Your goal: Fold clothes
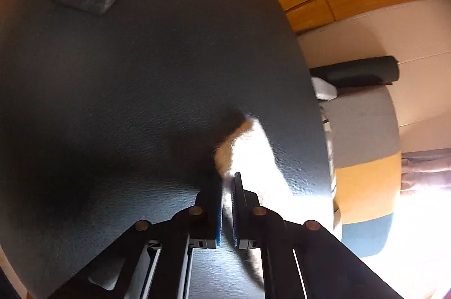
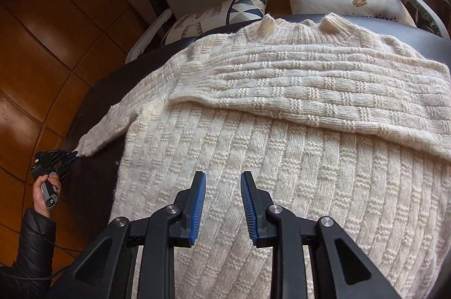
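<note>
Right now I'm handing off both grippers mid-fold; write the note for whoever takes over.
Left gripper: shut on the cuff of the sweater's outstretched sleeve, at the table's edge.
Right gripper: open, holding nothing, above the sweater body.
Done: the other sleeve is folded across the chest.
Left: fold the held sleeve in, then fold the body.

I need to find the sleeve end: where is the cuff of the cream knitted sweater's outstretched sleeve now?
In the right wrist view the cuff lies far left on the dark table, pinched by the left gripper.
</note>
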Demonstrator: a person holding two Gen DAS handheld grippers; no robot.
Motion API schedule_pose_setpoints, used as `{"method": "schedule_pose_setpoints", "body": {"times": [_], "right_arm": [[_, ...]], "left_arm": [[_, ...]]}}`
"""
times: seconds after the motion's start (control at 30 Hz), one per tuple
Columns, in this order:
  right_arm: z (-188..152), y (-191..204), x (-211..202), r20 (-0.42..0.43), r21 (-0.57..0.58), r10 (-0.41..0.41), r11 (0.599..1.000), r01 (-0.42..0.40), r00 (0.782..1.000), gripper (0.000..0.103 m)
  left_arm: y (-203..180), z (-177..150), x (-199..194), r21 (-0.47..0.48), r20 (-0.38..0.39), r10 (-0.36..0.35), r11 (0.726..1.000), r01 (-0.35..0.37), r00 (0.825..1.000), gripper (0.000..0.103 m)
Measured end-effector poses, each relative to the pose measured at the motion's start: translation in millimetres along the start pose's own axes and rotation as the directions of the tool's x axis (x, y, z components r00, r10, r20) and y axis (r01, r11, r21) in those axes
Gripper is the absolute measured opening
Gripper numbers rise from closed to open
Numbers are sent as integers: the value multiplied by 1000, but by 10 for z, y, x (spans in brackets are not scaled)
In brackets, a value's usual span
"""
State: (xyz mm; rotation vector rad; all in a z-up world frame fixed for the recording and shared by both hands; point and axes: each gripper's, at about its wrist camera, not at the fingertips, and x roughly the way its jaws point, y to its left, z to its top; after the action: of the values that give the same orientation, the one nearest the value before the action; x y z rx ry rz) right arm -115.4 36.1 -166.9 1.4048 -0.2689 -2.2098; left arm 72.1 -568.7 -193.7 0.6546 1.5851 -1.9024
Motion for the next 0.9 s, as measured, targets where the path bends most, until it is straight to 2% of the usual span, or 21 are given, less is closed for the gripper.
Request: {"method": "schedule_pose_setpoints", "body": {"times": [0.13,0.23,0.33,0.5,0.63,0.73,0.9], "right_arm": [[-29,-28,19,1,13,7,1000,-7,1000,27],[-67,-55,25,-3,24,11,1000,-10,1000,27],[-103,-76,10,1,30,12,999,-12,1000,27],[-127,-136,-41,21,54,19,998,-20,1000,27],[-119,-218,-85,35,79,30,996,-33,999,27],[-51,-256,-121,67,95,57,993,-63,996,27],[155,-155,-133,149,49,99,993,-107,984,27]], "left_arm": [[-318,-87,-146,64,14,-82,995,81,997,5],[-772,-185,-124,139,-3,-145,980,145,989,5],[-1216,-323,-80,221,-53,-199,953,206,979,5],[-1899,-944,100,341,-183,-245,892,295,952,5],[-2359,-1505,360,394,-301,-246,848,355,921,5],[-2599,-1911,538,413,-382,-230,824,388,895,5],[-2899,-2569,720,467,-479,-159,787,404,863,5]]}}
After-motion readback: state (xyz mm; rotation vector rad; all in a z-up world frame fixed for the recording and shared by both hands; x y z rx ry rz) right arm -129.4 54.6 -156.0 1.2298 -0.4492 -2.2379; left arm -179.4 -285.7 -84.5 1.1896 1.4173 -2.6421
